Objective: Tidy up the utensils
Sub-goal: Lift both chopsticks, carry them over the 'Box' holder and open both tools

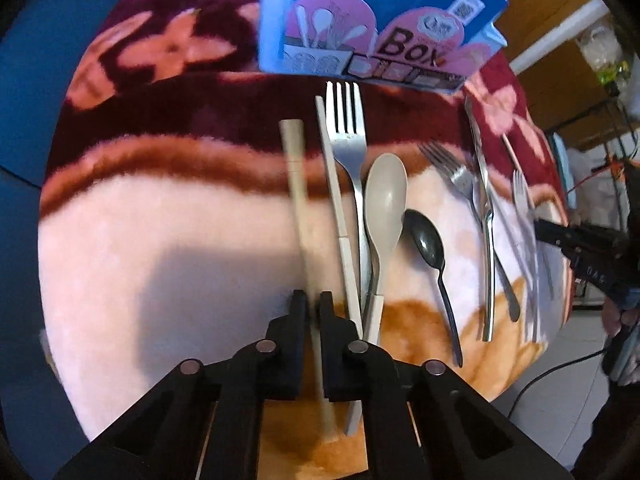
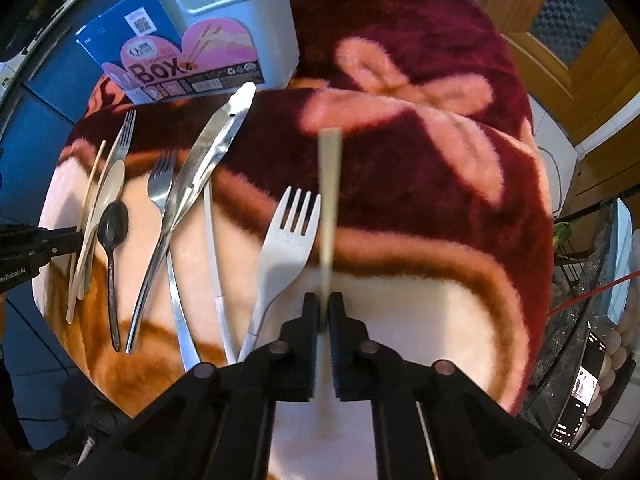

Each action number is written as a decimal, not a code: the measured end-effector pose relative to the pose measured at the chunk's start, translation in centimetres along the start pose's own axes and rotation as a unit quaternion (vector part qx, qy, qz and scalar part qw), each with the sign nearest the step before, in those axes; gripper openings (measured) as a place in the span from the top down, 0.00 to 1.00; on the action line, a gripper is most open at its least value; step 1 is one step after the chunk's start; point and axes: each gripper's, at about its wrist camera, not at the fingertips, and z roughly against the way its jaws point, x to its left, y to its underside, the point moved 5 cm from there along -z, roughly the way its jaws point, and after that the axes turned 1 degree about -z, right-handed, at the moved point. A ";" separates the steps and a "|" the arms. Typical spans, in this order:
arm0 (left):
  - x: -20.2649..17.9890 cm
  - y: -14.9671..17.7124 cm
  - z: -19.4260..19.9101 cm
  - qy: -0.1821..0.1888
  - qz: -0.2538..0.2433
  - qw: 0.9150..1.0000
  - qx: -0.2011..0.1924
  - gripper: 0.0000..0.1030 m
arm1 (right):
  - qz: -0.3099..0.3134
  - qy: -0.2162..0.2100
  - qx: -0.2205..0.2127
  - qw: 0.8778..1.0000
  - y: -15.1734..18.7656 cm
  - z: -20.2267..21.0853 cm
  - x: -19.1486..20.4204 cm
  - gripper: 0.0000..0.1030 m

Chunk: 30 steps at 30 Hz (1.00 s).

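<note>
My left gripper [image 1: 313,300] is shut on a beige chopstick [image 1: 295,184] that points away over the blanket. Beside it lie a second beige chopstick [image 1: 338,216], a steel fork [image 1: 349,136], a beige spoon [image 1: 385,200], a black spoon [image 1: 428,244], another steel fork [image 1: 460,176] and a steel knife [image 1: 482,184]. My right gripper [image 2: 324,300] is shut on a grey-beige flat utensil handle [image 2: 329,200] held above the blanket. A white plastic fork [image 2: 290,236] lies just left of it. The steel knife [image 2: 200,168] and black spoon [image 2: 113,224] lie further left.
A blue utensil box [image 1: 380,20] stands at the far edge of the round table, which is covered by a maroon and pink blanket [image 2: 420,140]. A white container [image 2: 240,12] stands behind the box. A wooden door [image 2: 560,20] and a wire rack [image 2: 592,280] are at right.
</note>
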 end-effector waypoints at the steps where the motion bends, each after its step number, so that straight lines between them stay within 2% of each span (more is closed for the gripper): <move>1: 0.1 0.0 0.1 0.000 0.000 1.000 -0.008 0.96 | -0.003 -0.002 -0.007 1.000 0.0 0.1 -0.1 0.94; 4: 0.4 0.3 1.0 -0.005 -0.004 0.999 -0.039 0.96 | -0.011 -0.011 -0.025 1.000 0.8 0.8 0.0 0.94; 7: 0.4 0.7 2.4 0.007 -0.006 0.997 -0.075 0.96 | -0.021 -0.019 -0.049 0.998 1.2 1.9 -0.3 0.94; 10: 0.4 1.0 4.2 0.018 -0.009 0.993 -0.116 0.96 | -0.035 -0.028 -0.092 0.995 1.3 3.6 -0.4 0.94; 13: 0.2 0.9 6.2 0.025 -0.016 0.984 -0.173 0.96 | -0.039 -0.035 -0.149 0.987 1.3 5.9 0.3 0.94; 15: 0.0 0.4 7.6 0.024 -0.020 0.975 -0.219 0.96 | -0.040 -0.045 -0.193 0.979 1.2 7.4 1.0 0.94; 16: -0.2 0.0 8.0 0.023 -0.021 0.972 -0.231 0.96 | -0.039 -0.049 -0.211 0.975 1.2 8.0 1.1 0.94; 22: -0.6 -3.1 11.5 0.019 -0.022 0.943 -0.332 0.96 | -0.028 -0.067 -0.326 0.943 -0.8 10.8 3.3 0.94; 30: -0.4 -8.1 15.8 0.011 -0.013 0.899 -0.438 0.96 | -0.026 -0.082 -0.395 0.915 -4.1 12.2 4.5 0.94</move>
